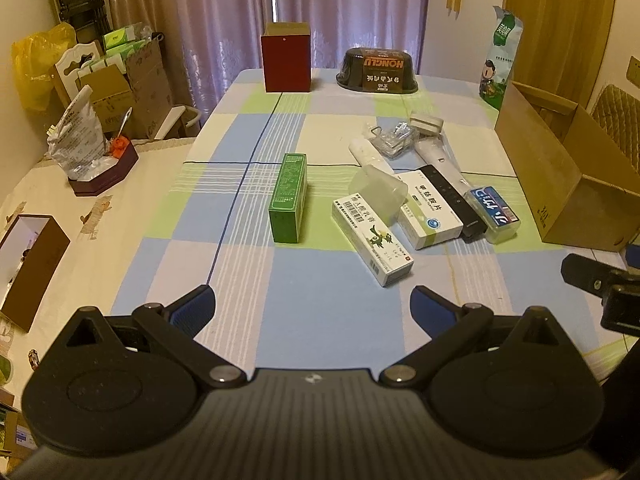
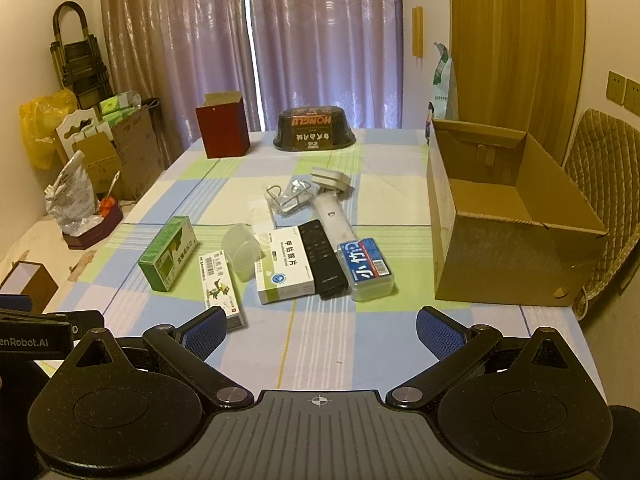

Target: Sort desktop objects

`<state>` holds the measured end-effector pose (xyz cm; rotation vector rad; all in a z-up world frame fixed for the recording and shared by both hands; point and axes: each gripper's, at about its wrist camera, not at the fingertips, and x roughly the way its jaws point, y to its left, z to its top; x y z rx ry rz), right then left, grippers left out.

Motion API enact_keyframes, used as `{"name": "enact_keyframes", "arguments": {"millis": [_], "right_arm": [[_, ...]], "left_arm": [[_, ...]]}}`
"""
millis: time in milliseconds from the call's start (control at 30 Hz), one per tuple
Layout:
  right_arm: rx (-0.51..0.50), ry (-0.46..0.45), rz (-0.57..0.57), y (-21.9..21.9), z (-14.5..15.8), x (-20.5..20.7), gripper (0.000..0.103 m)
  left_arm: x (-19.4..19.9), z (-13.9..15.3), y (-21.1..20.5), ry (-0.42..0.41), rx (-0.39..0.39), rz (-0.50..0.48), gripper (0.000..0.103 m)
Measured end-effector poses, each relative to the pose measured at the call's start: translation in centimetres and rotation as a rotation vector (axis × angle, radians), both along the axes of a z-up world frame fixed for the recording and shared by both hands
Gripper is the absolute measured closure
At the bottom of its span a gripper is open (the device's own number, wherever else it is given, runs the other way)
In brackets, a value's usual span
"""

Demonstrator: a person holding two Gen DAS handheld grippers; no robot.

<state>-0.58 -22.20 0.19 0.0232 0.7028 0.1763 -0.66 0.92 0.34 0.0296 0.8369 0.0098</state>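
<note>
Hovering low over the near edge, the left gripper (image 1: 312, 308) has its blue pads spread wide, gripping nothing; the right gripper (image 2: 320, 330) matches it, jaws parted and bare, touching only air. Out ahead lies a checked tablecloth (image 2: 320, 344) in blue, green and lilac. Count them: three medicine cartons, namely a green box (image 2: 168, 254) off by itself, a long white carton (image 2: 220, 288), and a white-green carton (image 2: 284, 268) hard against one black remote (image 2: 322, 258). One clear cup (image 2: 240, 250), one blue-labelled plastic case (image 2: 370, 270), one white tube-shaped device (image 2: 332, 216). One open cardboard box (image 2: 508, 216) stands right. Far back: one red box (image 2: 222, 130), one dark tub (image 2: 314, 128), lilac curtains (image 2: 320, 40).
</note>
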Motion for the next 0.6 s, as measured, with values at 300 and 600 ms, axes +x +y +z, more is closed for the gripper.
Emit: {"name": "enact_keyframes", "arguments": {"millis": [300,600], "right_arm": [[0.008,0.01,-0.003,0.03,-0.33,0.01,0.0],[0.011,0.014,-0.007,-0.08,-0.61,0.1,0.0]], "left_arm": [[0.07,0.05,-0.09,0.002,-0.009,0.001,0.001],[0.4,-0.06,-0.58,0.0,-0.014,0.004,0.001]]}}
